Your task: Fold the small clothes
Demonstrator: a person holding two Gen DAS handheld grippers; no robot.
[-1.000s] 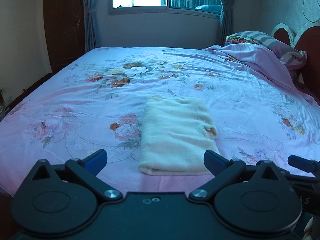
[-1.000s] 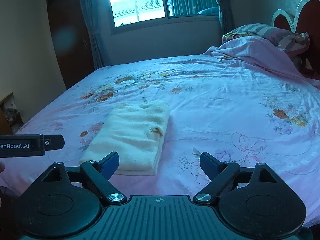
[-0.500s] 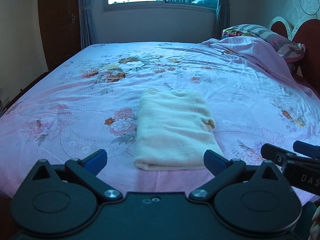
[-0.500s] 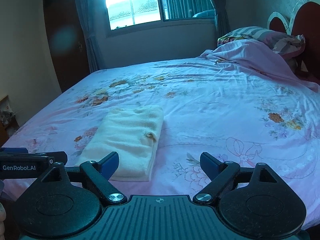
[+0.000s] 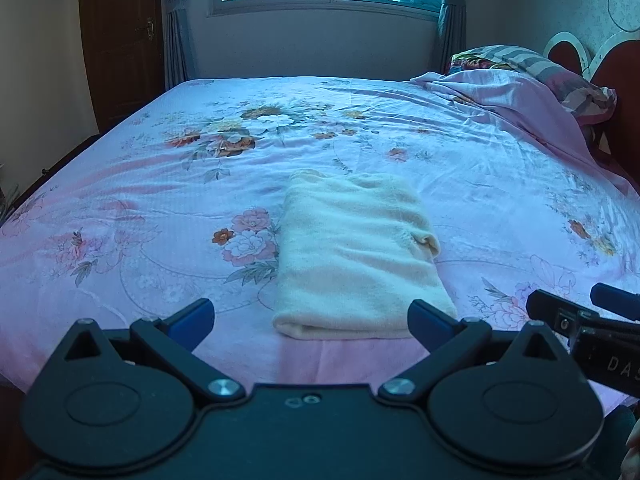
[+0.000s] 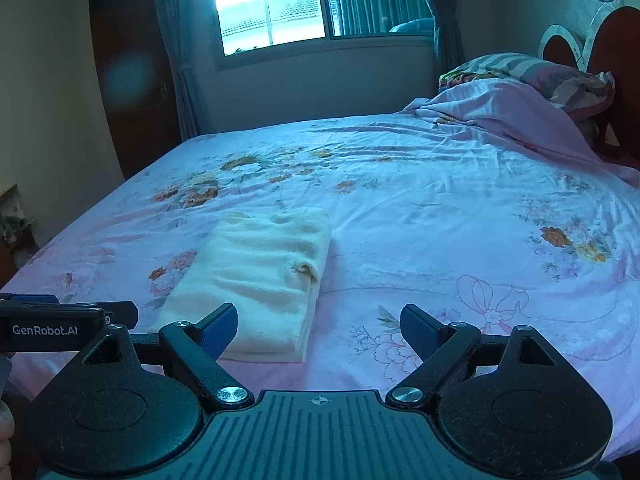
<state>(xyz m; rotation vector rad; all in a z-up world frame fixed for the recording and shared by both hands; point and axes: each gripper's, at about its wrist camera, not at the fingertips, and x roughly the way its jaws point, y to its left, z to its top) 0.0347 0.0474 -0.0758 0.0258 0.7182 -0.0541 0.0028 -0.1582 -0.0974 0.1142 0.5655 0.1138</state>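
1. Garment [image 5: 356, 264]: cream, fuzzy, already folded into a neat rectangle, lying on the bed [image 5: 120, 208] near its front edge, roughly centre of the floral sheet.
2. Left gripper [image 5: 310, 316]: we see jaws wide apart, nothing between them, hanging just short of the garment's near edge, no contact.
3. Right gripper [image 6: 318, 326]: jaws wide apart too, empty, garment off to its left; left pad overlaps the near corner in view, but we can't tell if it touches.
4. We judge fold approx. done, maybe one more fold or a tidy-up left.
5. Risks: small lump on the right edge [image 5: 426, 242] could spring loose if nudged; grabbing only the top layer would peel the stack open; soft bedding may bunch w/ the pinch and drag the sheet along.
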